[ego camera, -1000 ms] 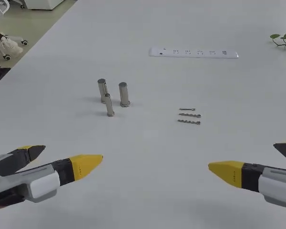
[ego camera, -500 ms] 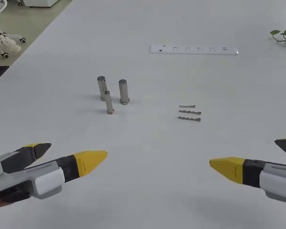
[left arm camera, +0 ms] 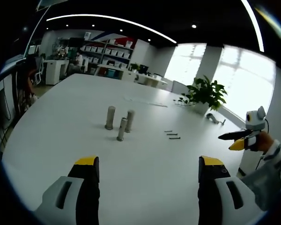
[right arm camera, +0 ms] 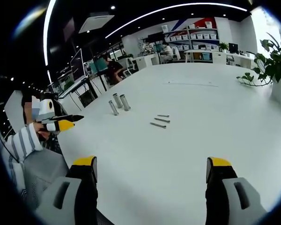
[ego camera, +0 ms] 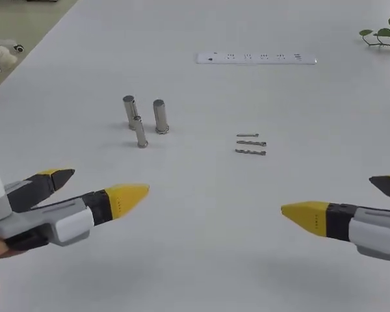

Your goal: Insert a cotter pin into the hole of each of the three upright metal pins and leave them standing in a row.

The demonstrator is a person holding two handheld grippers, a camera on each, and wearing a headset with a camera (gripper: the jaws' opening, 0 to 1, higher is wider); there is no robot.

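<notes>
Cotter pins point(ego camera: 251, 143) lie near upright metal pins point(ego camera: 159, 116); left claw point(ego camera: 107, 181), right claw point(ego camera: 327, 195) spread apart; power strip point(ego camera: 257, 58) print illegible.

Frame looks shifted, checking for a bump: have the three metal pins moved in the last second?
No. The metal pins keep the same offset from the power strip and cotter pins; the whole head view shifted, so the camera moved.

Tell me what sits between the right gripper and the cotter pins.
Nothing visible does. Only bare table lies between the open right gripper and the three cotter pins. The upright metal pins stand well off that line.
</notes>
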